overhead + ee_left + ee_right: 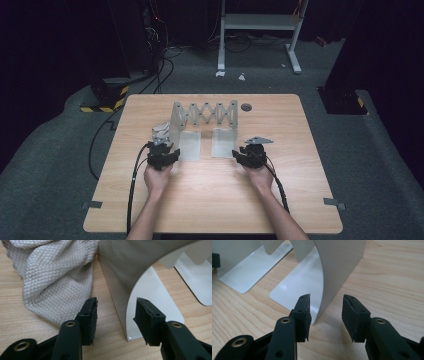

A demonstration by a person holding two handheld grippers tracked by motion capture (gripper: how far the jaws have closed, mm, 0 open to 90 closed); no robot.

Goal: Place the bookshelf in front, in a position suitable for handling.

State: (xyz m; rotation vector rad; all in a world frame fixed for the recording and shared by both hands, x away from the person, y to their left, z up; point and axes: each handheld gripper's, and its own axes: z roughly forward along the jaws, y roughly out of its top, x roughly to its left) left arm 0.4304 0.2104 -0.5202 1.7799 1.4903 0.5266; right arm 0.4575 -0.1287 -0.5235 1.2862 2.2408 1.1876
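— What do you have on the left gripper view?
— I see the left gripper (116, 315), jaws apart, over the wooden table (15, 322). A grey quilted cloth (57, 280) lies beside a metal bookend (130, 272).

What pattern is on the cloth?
The cloth is pale grey with a diamond weave, clearest in the left gripper view.

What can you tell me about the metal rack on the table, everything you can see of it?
The rack is pale grey, seemingly metal: two upright end plates joined by a scissor lattice, each with a flat foot lying on the table toward the person. It stands upright at the table's middle, lattice spread. A grey cloth lies against its left end. The left gripper and right gripper each straddle an end plate's edge, jaws open, not visibly touching it.
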